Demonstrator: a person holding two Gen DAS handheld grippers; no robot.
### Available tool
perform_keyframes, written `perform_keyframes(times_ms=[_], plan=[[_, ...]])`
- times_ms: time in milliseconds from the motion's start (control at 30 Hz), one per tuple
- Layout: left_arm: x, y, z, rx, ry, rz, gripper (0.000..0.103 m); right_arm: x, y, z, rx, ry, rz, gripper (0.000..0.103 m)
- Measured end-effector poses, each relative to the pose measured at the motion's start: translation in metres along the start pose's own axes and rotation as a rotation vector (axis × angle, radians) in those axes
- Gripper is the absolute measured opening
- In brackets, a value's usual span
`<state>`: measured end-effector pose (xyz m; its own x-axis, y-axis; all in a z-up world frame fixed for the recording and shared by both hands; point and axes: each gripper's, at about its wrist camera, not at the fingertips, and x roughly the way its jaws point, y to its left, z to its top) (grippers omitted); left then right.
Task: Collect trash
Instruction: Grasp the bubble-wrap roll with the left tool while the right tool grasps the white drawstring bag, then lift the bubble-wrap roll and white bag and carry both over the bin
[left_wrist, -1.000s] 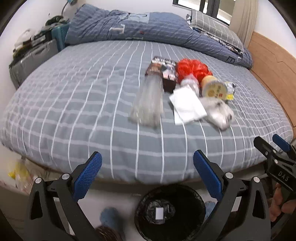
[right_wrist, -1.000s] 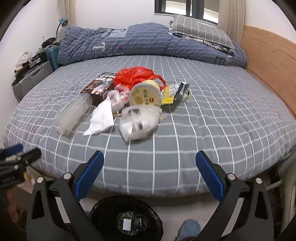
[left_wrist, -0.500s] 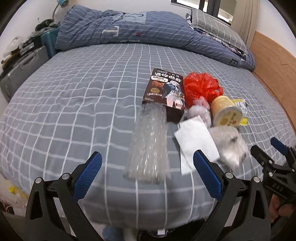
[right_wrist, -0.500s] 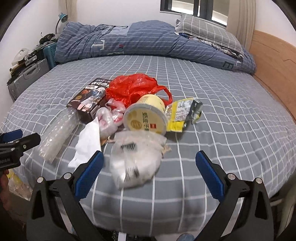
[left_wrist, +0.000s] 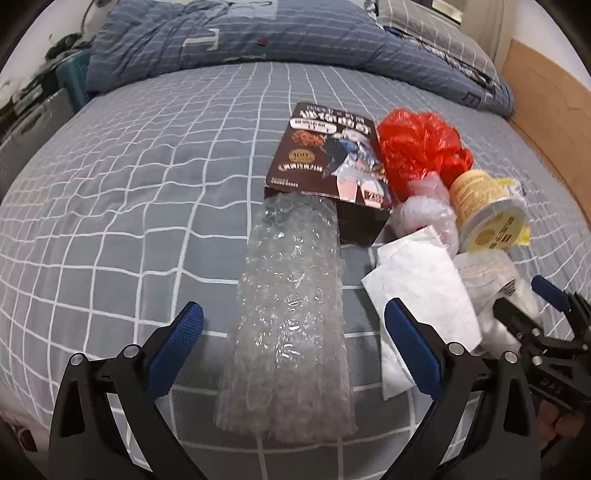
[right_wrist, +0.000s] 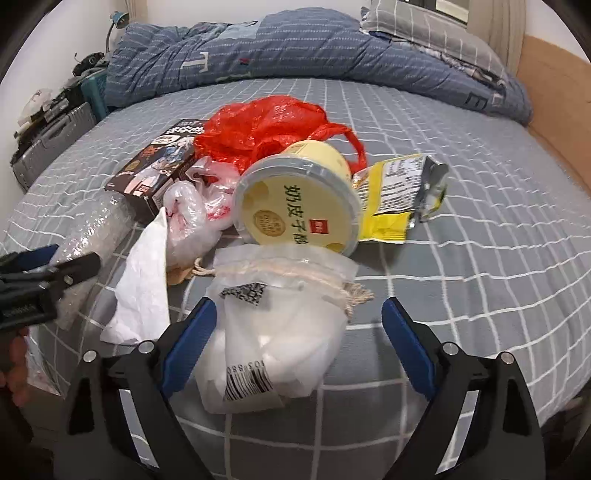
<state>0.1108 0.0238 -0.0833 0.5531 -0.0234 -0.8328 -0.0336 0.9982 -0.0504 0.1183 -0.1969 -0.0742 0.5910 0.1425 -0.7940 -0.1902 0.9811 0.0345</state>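
On the grey checked bed (left_wrist: 129, 184) lay one clear bubble-wrap roll (left_wrist: 291, 314) between the wide left gripper (left_wrist: 291, 332) fingers, untouched. The right gripper (right_wrist: 299, 325), closing, straddled one white plastic pouch (right_wrist: 280, 332); one yellow lidded tub (right_wrist: 299, 206) lay sideways beyond.

The left gripper (left_wrist: 293, 334), black-framed with blue ribbed pads, points steeply downward with its jaws spread wide and nothing pressed between the pads. Just to its right sits the right gripper (right_wrist: 299, 328), of the same build and tilted down alike; its jaws are closing, though its pads press nothing. A bare hand (right_wrist: 16, 369) beneath the left gripper probably grips its handle.
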Motion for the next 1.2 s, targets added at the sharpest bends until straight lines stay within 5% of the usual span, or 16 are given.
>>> perform_keyframes(times_ms=[233, 300, 367, 467, 1200], plan=[[0.018, -0.001, -0.005, 0.006, 0.035, 0.015, 0.079, 0.013, -0.002, -0.004, 0.019, 0.041, 0.073, 0.068], [0.019, 0.0, -0.006, 0.008, 0.039, 0.02, 0.07, 0.014, -0.001, -0.004, 0.016, 0.047, 0.083, 0.064], [0.019, 0.001, -0.008, 0.01, 0.045, 0.021, 0.049, 0.015, -0.002, -0.005, 0.017, 0.054, 0.094, 0.058], [0.019, 0.004, -0.009, 0.012, 0.048, 0.035, 0.036, 0.014, -0.001, -0.006, 0.01, 0.062, 0.104, 0.049], [-0.009, 0.008, -0.002, -0.037, -0.005, 0.031, 0.031, -0.016, -0.003, 0.004, -0.009, -0.011, 0.059, 0.041]])
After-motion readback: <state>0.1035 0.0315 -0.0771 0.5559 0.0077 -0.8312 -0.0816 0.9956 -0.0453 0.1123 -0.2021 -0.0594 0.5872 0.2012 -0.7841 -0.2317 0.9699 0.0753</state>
